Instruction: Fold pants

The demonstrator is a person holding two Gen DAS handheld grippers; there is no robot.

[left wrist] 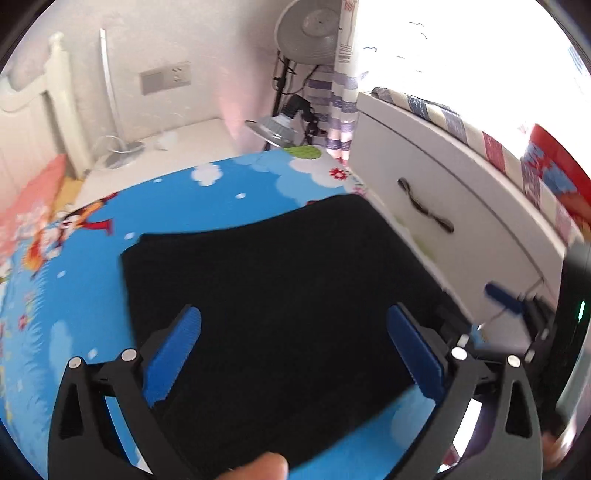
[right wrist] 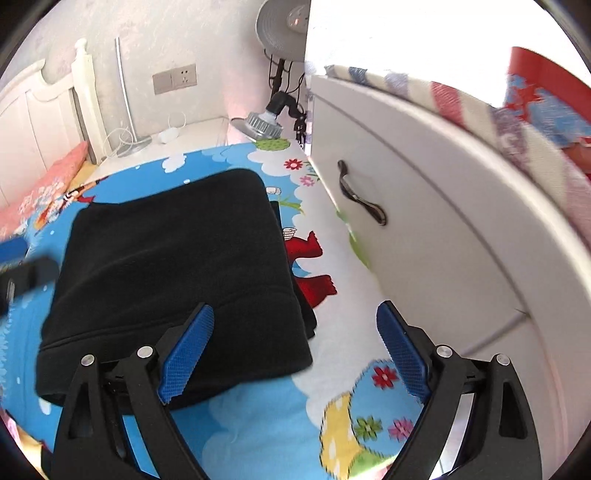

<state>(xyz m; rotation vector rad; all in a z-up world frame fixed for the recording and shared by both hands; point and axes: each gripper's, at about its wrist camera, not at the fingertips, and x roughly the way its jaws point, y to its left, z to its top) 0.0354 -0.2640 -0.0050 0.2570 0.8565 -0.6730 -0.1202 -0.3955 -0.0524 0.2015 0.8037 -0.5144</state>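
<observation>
The black pants lie folded into a compact rectangle on a blue cartoon-print mat. In the right wrist view the pants sit left of centre on the mat. My left gripper is open and empty, hovering over the near part of the pants. My right gripper is open and empty over the pants' near right corner and the mat. The right gripper also shows at the right edge of the left wrist view. The left gripper shows blurred at the left edge of the right wrist view.
A white drawer cabinet with a dark handle stands close on the right. A fan, a lamp and a wall socket are at the back. A white headboard and pink bedding are at the left.
</observation>
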